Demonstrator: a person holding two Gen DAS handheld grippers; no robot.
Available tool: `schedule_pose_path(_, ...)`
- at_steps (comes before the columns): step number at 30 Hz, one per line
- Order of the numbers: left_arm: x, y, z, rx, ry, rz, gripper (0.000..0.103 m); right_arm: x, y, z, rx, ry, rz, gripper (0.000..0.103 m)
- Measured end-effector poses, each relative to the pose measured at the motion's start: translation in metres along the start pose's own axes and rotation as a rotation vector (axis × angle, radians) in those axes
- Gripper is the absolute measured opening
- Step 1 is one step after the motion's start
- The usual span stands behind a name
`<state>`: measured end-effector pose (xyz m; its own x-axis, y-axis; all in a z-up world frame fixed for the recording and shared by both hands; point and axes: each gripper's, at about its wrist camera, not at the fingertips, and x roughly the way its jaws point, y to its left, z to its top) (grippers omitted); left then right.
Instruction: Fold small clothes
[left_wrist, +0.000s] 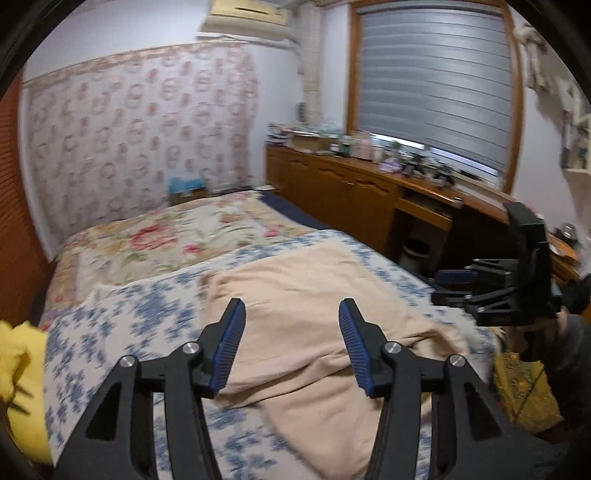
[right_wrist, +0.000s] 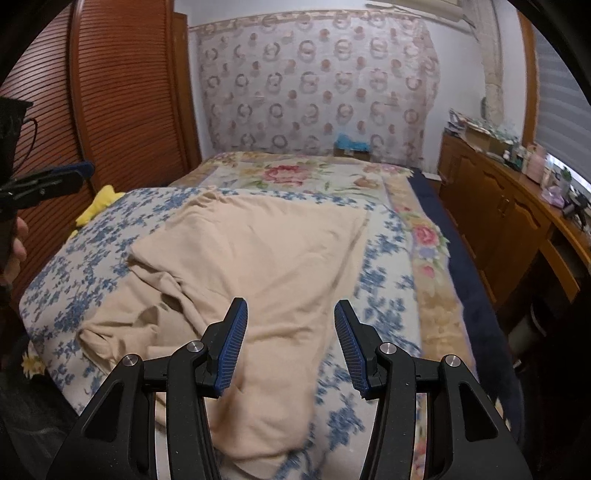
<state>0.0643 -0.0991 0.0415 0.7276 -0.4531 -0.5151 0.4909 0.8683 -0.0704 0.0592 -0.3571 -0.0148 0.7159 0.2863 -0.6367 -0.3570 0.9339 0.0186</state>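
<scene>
Seemingly rumpled beige garment (right_wrist: 258, 266), half-spread, blurred

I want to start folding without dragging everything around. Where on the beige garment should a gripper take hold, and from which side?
Probably grip the beige garment at its bunched, raised corner on the left, near the bed's edge. The wrinkles there stand up off the blue floral blanket, giving the fingers a fold to pinch. Come from above, the left side; the middle lies flat.

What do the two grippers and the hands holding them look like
Both the left gripper and right gripper have angular black plastic frames with triangular cutouts, silver pivot bolts, and ribbed blue finger pads. A bare hand grips the left one; a thin black cable runs nearby.
</scene>
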Motion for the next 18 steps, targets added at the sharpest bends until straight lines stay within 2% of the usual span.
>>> schedule_pose_path(11, -0.015, 0.076, -0.044, -0.120, 0.025, 0.180, 0.052, 0.048, 0.048, 0.038, -0.094, 0.020, 0.102, 0.051)
schedule_pose_path(18, -0.020, 0.105, -0.063, -0.179, 0.028, 0.245, 0.052, 0.082, 0.086, 0.062, -0.166, 0.046, 0.161, 0.051)
